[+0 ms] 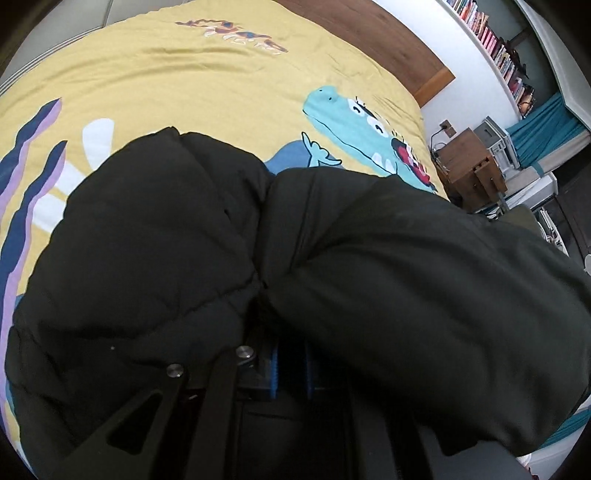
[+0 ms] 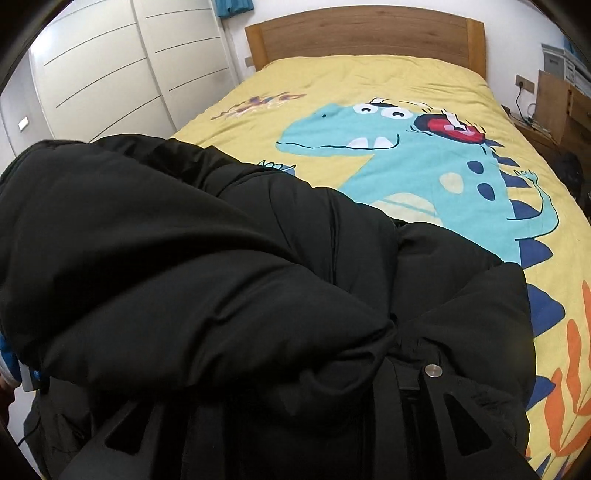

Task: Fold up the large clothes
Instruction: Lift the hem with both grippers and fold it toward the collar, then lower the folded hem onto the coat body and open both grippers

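Left gripper (image 1: 280,354): we see it low in the left wrist view, its fingers tucked under the coat. Blue pads (image 1: 274,373) peek out with coat cloth bunched between them, so we think it is pinching the coat.
Right gripper (image 2: 406,369): we see its black arms at the bottom of the right wrist view. The tips are buried in coat folds, so we cannot tell if the jaws are apart or together.
Black puffy coat (image 1: 184,258): it is our big thing to fold. It lies piled in fat rolls at the near edge of the bed, draped over both grippers, and fills the lower half of each view (image 2: 221,277).
Yellow bed cover (image 2: 388,85): it lies past the coat, with a blue-green dinosaur (image 2: 406,166) in the middle.
Wooden headboard (image 2: 365,33): at the far edge of the bed.
White wardrobe (image 2: 110,74): beside the bed's far left corner.
Bookshelf (image 1: 495,44): far off in the left wrist view, full of books.
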